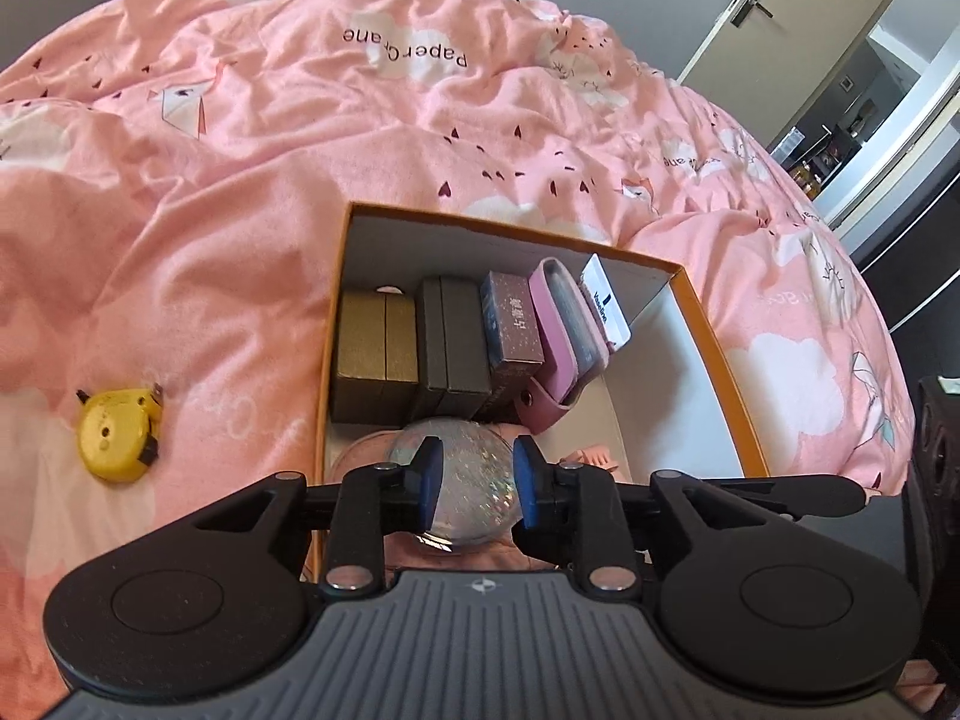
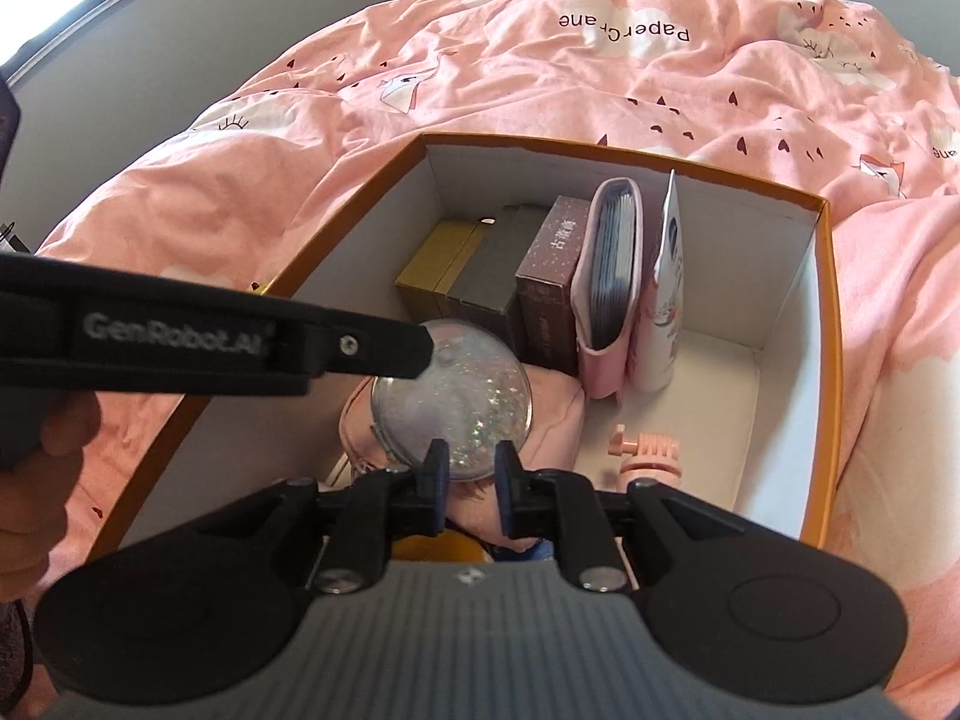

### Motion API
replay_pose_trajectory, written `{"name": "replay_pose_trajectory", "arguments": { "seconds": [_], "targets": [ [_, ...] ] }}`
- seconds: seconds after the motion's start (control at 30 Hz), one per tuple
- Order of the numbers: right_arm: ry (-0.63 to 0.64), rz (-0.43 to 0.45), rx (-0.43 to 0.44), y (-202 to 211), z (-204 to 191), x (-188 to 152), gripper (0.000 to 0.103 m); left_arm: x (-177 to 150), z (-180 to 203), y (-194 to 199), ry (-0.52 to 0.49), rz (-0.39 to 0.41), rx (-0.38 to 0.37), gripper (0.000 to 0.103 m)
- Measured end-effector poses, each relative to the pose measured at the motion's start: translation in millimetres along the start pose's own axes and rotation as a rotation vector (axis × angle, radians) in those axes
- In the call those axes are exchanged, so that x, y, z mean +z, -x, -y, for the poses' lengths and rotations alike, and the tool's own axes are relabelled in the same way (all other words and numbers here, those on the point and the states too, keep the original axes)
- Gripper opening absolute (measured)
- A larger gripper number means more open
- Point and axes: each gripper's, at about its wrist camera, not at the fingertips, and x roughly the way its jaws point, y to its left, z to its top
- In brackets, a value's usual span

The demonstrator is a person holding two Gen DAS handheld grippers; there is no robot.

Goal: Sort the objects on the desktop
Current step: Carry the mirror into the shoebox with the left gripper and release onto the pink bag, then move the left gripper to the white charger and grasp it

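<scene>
In the left wrist view the left tongs [image 1: 474,480] fill the lower centre of the frame, blue pads either side of a clear glitter ball [image 1: 456,480]. The pads sit at the ball's flanks; whether they press it or have let go cannot be told. The ball rests on a pink pouch [image 2: 540,414] on the floor of the orange-rimmed box [image 1: 336,312], at its near end.

In the right wrist view the right tongs [image 2: 471,468] stand slightly spread and empty just below the ball's near edge, so both are about equally near. The ball is round, so no long axis matters.

Beyond it a row of small boxes [image 1: 444,342] and a pink card holder [image 1: 558,330] stands against the far wall. The box's right side is open floor, apart from a small pink stand [image 2: 645,450]. A yellow tape measure [image 1: 117,432] lies on the bed [image 1: 240,150] at the left of the frame, outside the box.
</scene>
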Motion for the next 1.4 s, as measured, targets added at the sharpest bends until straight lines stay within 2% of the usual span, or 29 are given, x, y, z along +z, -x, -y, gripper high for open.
{"name": "replay_pose_trajectory", "arguments": {
  "seconds": [0.17,0.27,0.4,0.43,0.47,0.63,0.77,0.83,0.9,1.0,1.13,1.4],
  "targets": [
    [-0.014,0.013,0.011,-1,-2,4,0.019,1,-5,23,-0.014,0.061,0.039,0.028],
    [-0.025,0.019,0.019,-6,-4,10,0.019,2,-11,35,-0.018,0.078,0.072,0.033],
    [-0.015,-0.007,-0.016,-20,-10,15,0.02,-1,-24,50,-0.014,0.089,0.137,0.04],
    [-0.011,-0.017,-0.027,-23,-10,16,0.021,-3,-28,54,-0.012,0.094,0.149,0.048],
    [-0.013,-0.023,-0.029,-25,-10,16,0.021,-5,-31,57,-0.009,0.097,0.163,0.05],
    [-0.014,-0.03,-0.043,-26,-11,17,0.021,-16,-42,72,-0.028,0.112,0.279,0.051],
    [-0.004,0.01,-0.035,-10,-16,15,0.022,-32,-50,77,-0.076,0.031,0.325,0.051],
    [-0.006,0.035,-0.02,-1,-20,12,0.027,-42,-59,76,-0.038,-0.038,0.307,0.051],
    [-0.006,0.061,-0.009,8,-26,9,0.039,-53,-68,73,0.025,-0.095,0.294,0.051],
    [-0.007,0.086,-0.002,17,-36,3,0.04,-71,-80,69,0.117,-0.164,0.279,0.051],
    [-0.001,0.093,-0.026,24,-45,-3,0.04,-87,-85,57,0.171,-0.253,0.276,0.051],
    [-0.016,0.102,-0.04,32,-49,-12,0.04,-107,-89,35,0.209,-0.312,0.286,0.051]
  ]
}}
